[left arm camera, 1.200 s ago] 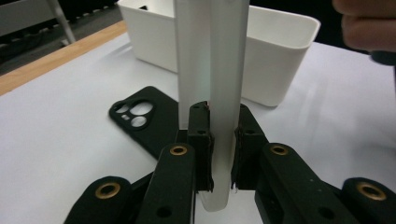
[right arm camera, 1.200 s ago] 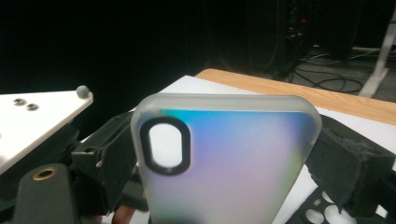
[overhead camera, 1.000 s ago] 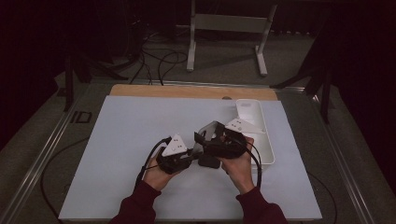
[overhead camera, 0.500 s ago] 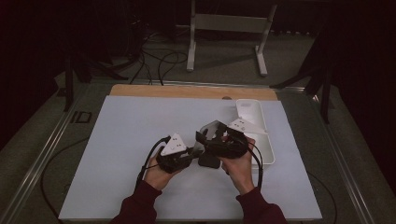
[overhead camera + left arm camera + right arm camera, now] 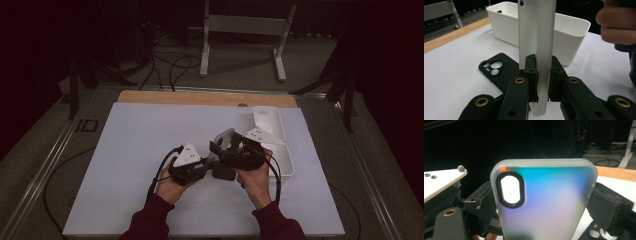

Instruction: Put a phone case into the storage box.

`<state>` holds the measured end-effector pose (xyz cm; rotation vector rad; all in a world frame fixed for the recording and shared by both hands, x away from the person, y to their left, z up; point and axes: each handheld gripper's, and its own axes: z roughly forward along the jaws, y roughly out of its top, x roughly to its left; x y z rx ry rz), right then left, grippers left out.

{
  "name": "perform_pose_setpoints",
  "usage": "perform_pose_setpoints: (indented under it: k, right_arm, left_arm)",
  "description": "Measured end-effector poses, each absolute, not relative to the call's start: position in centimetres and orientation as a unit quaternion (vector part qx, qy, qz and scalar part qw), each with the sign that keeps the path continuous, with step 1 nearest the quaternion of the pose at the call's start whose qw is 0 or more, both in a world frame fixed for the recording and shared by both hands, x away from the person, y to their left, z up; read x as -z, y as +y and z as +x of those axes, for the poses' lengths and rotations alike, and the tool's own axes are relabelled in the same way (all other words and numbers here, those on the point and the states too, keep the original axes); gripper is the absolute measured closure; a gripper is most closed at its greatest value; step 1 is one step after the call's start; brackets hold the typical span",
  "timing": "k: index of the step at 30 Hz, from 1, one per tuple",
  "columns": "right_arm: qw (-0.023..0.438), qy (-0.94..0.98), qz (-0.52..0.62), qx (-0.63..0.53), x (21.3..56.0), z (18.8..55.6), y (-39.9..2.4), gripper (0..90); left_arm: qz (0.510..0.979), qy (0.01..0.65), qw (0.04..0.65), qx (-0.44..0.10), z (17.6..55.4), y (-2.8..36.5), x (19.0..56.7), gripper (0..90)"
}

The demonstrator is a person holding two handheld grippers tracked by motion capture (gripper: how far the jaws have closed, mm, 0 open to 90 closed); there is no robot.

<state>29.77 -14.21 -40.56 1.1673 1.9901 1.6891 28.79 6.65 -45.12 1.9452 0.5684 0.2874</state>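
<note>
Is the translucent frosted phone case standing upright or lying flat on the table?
Upright. The translucent frosted phone case stands on edge, clamped between the left tongs, while the black phone case lies flat on the white table.

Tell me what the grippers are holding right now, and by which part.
The left gripper clamps the frosted phone case across its thin edge near one end. In the right gripper view the right gripper's jaws flank the case's two long sides; whether they press cannot be told.
</note>
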Motion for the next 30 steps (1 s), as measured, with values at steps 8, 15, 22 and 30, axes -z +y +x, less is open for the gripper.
perform_pose_setpoints:
  k: [8, 15, 22, 30]
  right_arm:
    - [0.147, 0.695, 0.402, -0.577, 40.5, 29.6, -14.1, 16.8]
    - [0.154, 0.697, 0.399, -0.575, 40.2, 29.7, -14.2, 16.8]
    - [0.160, 0.696, 0.401, -0.574, 40.1, 29.8, -14.2, 16.8]
    - [0.170, 0.698, 0.399, -0.569, 39.9, 30.0, -14.3, 16.8]
  left_arm:
    - [0.815, 0.235, 0.514, -0.124, 28.8, 6.8, 45.2, 77.3]
    - [0.815, 0.253, 0.501, -0.142, 28.9, 7.5, 45.1, 43.9]
    - [0.811, 0.262, 0.500, -0.154, 28.9, 7.8, 45.0, 23.7]
    - [0.802, 0.301, 0.481, -0.188, 29.1, 8.8, 44.9, 1.1]
